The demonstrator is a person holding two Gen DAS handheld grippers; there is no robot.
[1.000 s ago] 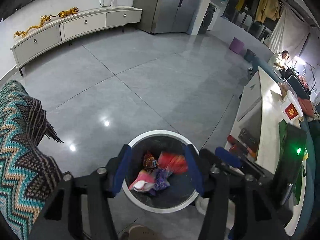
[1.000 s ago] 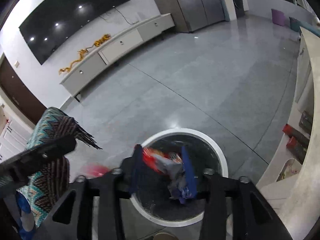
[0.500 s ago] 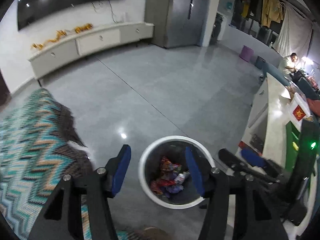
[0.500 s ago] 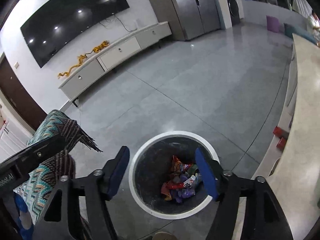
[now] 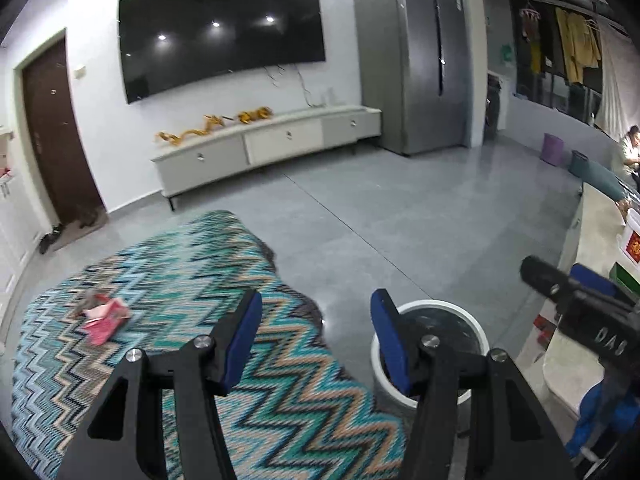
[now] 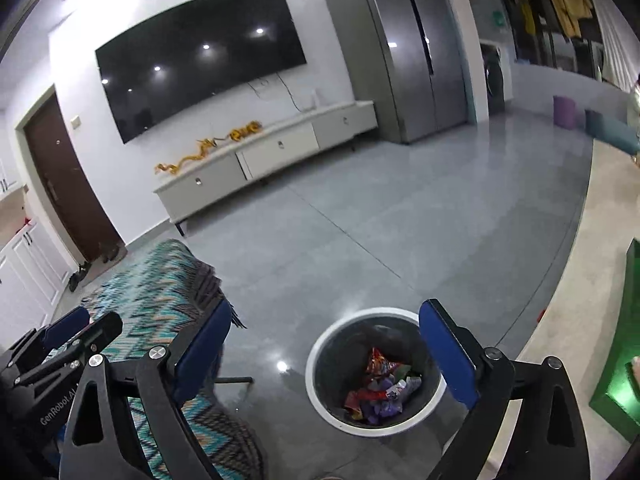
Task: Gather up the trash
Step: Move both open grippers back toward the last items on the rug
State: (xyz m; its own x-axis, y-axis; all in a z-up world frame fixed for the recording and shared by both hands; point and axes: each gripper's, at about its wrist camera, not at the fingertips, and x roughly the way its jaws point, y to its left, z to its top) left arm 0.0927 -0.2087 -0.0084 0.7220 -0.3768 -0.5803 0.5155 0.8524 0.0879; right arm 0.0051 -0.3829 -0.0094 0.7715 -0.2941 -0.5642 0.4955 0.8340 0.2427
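A round white-rimmed trash bin (image 6: 316,364) stands on the grey floor and holds several colourful wrappers (image 6: 378,390). It also shows in the left wrist view (image 5: 472,316), partly behind my right finger. A crumpled red and pink wrapper (image 5: 105,312) lies on the zigzag blanket (image 5: 168,280). My left gripper (image 5: 316,336) is open and empty, above the blanket's edge. My right gripper (image 6: 324,356) is open and empty, above the bin.
The blanket covers a seat left of the bin (image 6: 160,280). A pale counter (image 6: 592,264) runs along the right. A white TV cabinet (image 5: 264,148), a wall TV (image 5: 220,28) and a grey fridge (image 5: 412,60) stand at the far wall.
Both grippers have lifted and tilted up from over the bin. The right gripper let go of its wrappers into the bin and opened wide. The left view swung left over the blanket.
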